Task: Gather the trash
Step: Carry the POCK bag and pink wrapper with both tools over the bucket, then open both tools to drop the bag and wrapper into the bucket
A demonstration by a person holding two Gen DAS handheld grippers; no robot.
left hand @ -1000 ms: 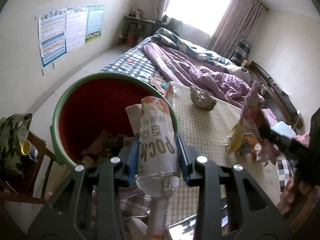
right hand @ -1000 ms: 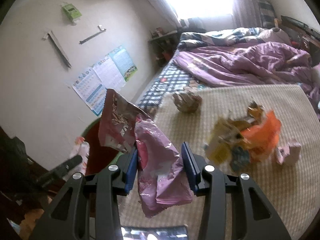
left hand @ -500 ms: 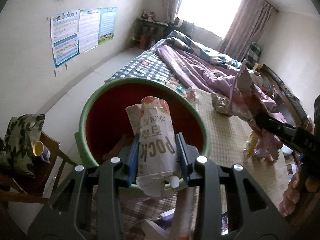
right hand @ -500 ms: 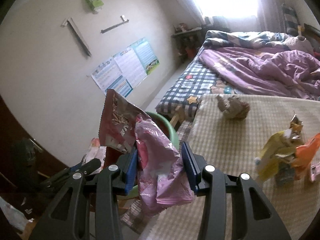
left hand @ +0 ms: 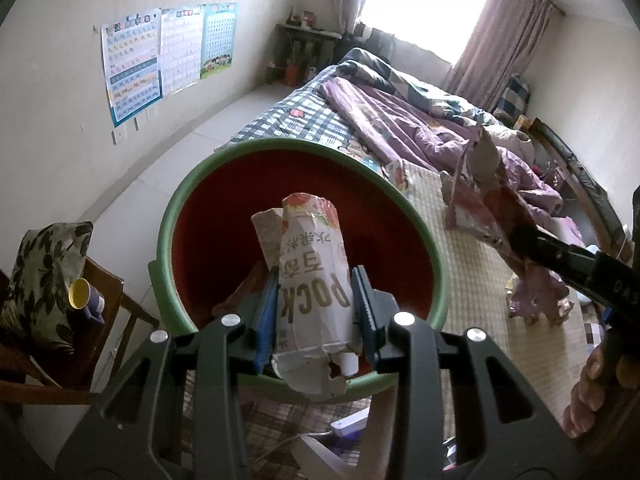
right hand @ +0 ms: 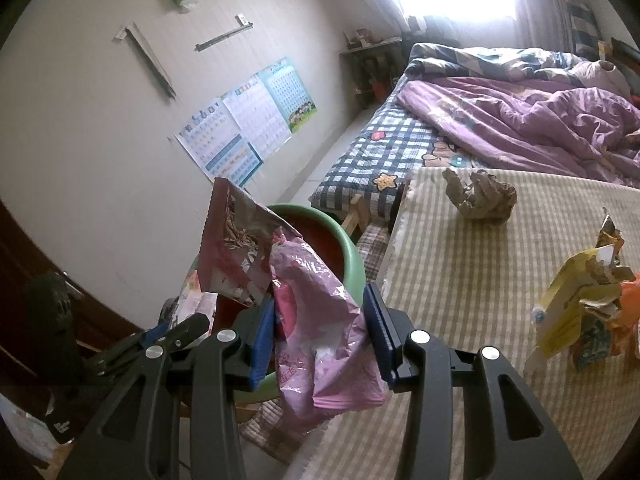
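Observation:
My left gripper (left hand: 316, 312) is shut on a crumpled white snack wrapper (left hand: 310, 280) and holds it over the open mouth of the green bin with a red inside (left hand: 208, 204). My right gripper (right hand: 320, 332) is shut on pink snack bags (right hand: 316, 312); in the left wrist view they (left hand: 480, 208) hang to the right of the bin, over the mat. The bin's green rim (right hand: 352, 252) shows just behind the pink bags in the right wrist view.
A striped mat (right hand: 460, 272) holds a crumpled brown paper (right hand: 480, 200) and a pile of yellow and orange wrappers (right hand: 580, 316). A bed with a purple quilt (left hand: 400, 120) lies behind. A wooden chair with a cushion and yellow cup (left hand: 80, 300) stands left of the bin.
Both grippers have moved left toward the bin. The white wrapper now hangs over the bin's middle, and the pink bags have come closer to its rim.

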